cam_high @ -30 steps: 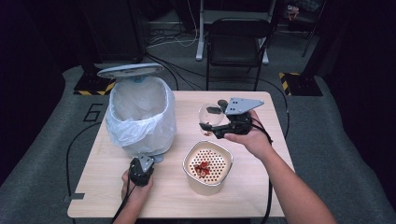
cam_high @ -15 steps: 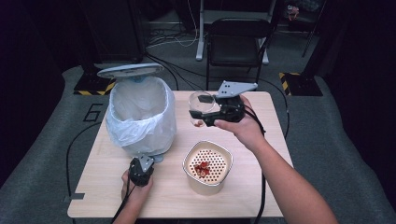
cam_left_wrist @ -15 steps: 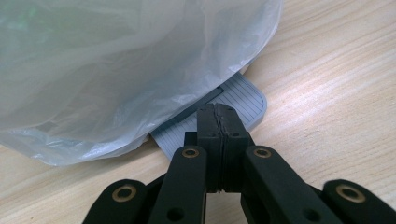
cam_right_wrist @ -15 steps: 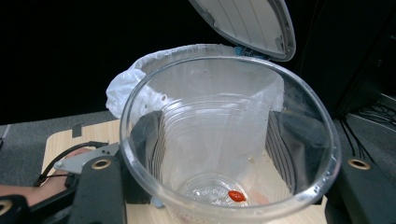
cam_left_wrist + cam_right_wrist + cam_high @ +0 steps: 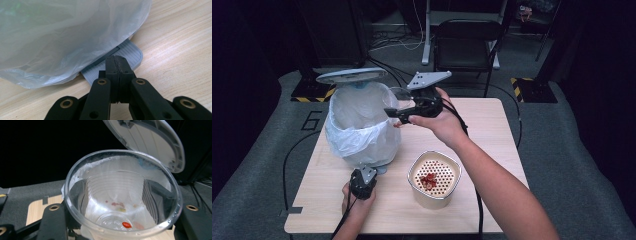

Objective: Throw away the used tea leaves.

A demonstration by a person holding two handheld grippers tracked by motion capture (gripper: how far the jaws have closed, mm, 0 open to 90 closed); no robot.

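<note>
Right gripper [image 5: 393, 112] grips a clear ribbed plastic cup [image 5: 122, 195], jaws clamped on its side walls partway shut; the cup is tipped so its mouth faces the gripper camera. In the high view the cup [image 5: 398, 96] hangs in the air at the right-hand rim of the white bin lined with a translucent plastic bag [image 5: 362, 125], so the bin mouth lies just left of and below the cup. The cup's long axis looks close to level, base end toward the bin, but exact tilt is hard to tell. Inside: one small red berry [image 5: 126, 224] near the base and a few pale wet smears on the wall. Probably the next move is dumping the cup into the bag, so the cup needs carrying a bit further left over the opening and rolling mouth-down.

The bin's grey round flip lid [image 5: 351, 75] stands raised behind the bag, toward the far left corner of the light wooden table [image 5: 492, 125]. Left gripper [image 5: 116, 62] has its jaws fully closed with nothing between them, tip pressing on the bin's grey ribbed foot pedal [image 5: 130, 51] at the bin's near side; crinkled bag film drapes just above it. Right hand is the nearer one to the bin mouth.

A cream square-ish tub with a perforated strainer insert [image 5: 434, 179] sits near the table's front edge, right of the left gripper, red berries [image 5: 428, 181] piled on the holes.
</note>
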